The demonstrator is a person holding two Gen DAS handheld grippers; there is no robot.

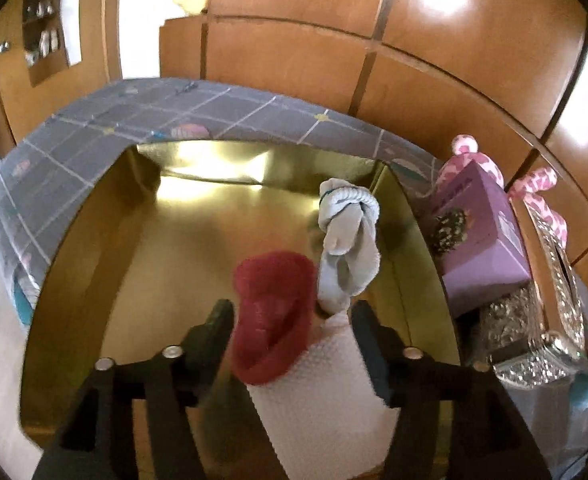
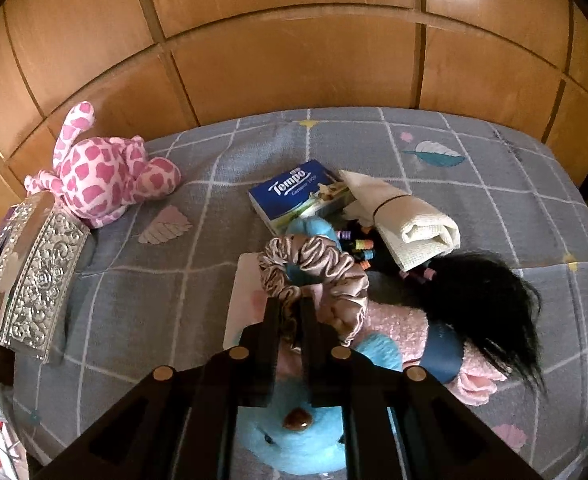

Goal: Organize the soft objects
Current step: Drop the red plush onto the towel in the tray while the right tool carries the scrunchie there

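Observation:
In the left wrist view my left gripper (image 1: pixel 292 316) is open above a gold-lined box (image 1: pixel 94 240) on the bed. A red knit item (image 1: pixel 272 316), a white textured cloth (image 1: pixel 322 392) and a knotted grey sock (image 1: pixel 348 244) lie in the box, between and just beyond the fingers. In the right wrist view my right gripper (image 2: pixel 290 312) is shut on a beige satin scrunchie (image 2: pixel 318 268), held above a blue plush toy (image 2: pixel 298 432), a pink fluffy cloth (image 2: pixel 398 328) and a black wig (image 2: pixel 482 300).
A pink spotted plush (image 2: pixel 102 172), a silver embossed box (image 2: pixel 34 272), a Tempo tissue pack (image 2: pixel 294 192), a rolled cream towel (image 2: pixel 410 216) and small coloured hair ties (image 2: pixel 362 246) lie on the grey checked bedsheet (image 2: pixel 474 160). A purple box (image 1: pixel 478 236) stands right of the gold box. Wooden panels stand behind.

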